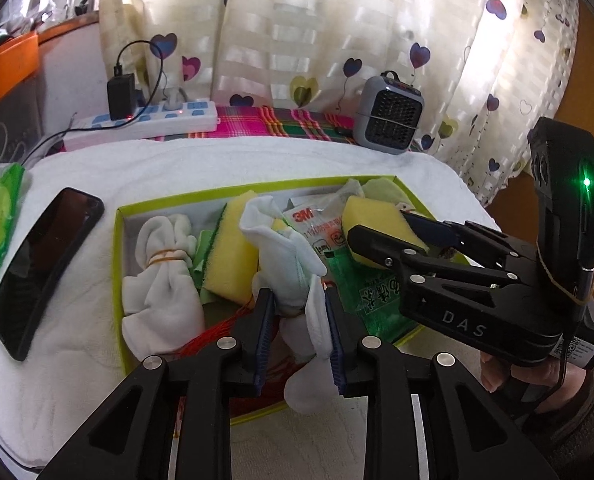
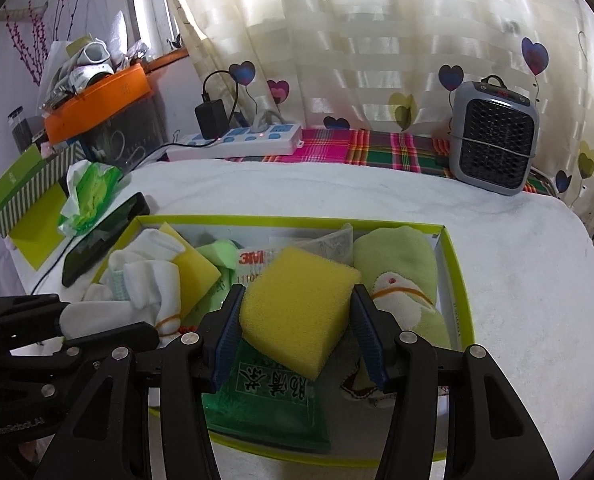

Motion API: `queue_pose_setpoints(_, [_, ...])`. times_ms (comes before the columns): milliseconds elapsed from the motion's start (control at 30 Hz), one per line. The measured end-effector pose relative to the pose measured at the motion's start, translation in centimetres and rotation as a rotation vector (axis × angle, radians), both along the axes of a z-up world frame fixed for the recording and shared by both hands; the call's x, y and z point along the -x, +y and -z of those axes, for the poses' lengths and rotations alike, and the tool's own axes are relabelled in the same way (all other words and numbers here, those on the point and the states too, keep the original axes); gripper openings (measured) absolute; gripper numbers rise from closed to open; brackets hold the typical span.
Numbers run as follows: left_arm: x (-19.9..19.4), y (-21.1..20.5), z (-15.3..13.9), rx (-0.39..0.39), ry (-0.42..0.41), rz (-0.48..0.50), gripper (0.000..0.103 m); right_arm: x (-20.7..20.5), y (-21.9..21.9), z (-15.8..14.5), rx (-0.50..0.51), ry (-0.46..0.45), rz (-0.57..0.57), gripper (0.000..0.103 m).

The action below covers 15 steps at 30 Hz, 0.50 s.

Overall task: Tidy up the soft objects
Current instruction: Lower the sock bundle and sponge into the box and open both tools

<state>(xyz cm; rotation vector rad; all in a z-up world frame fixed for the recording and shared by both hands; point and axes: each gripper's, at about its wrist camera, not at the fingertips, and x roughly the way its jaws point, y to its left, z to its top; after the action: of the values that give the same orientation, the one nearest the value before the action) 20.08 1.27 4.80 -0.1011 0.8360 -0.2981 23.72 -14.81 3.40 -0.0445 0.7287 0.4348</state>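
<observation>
- White towel (image 2: 497, 280) on the table carries our green-rimmed box (image 2: 455, 280), curtain behind.
- Left gripper (image 1: 299, 326) pinches a white sock bundle (image 1: 293, 264) over the box, likely for placing.
- Right gripper (image 2: 297, 332) clamps a yellow sponge (image 2: 297, 304) above the box.

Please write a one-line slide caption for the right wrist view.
Right tongs holding a yellow sponge above a green-rimmed box of soft items.

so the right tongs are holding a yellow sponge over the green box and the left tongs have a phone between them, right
Not quite: in the left wrist view the left tongs hold a white sock bundle, not the phone, which lies beside the green box. The right tongs do hold the yellow sponge.
</observation>
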Motion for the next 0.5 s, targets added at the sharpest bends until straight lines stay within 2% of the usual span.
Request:
queue_pose_setpoints(300, [0.5,-0.3,0.0,-0.017,-0.006,-0.003,0.036,0.3,0.3,0.1,0.030,-0.024,-0.003,0.057])
queue_pose_setpoints(400, [0.7,-0.4,-0.2,-0.033,-0.013,-0.017,0.043,0.3,0.3,0.0,0.031,-0.026,0.003,0.058])
queue_pose_setpoints(500, [1.2,-0.2,-0.5,-0.037,-0.030,-0.029,0.043,0.4,0.2,0.0,0.033,-0.031,0.011,0.061])
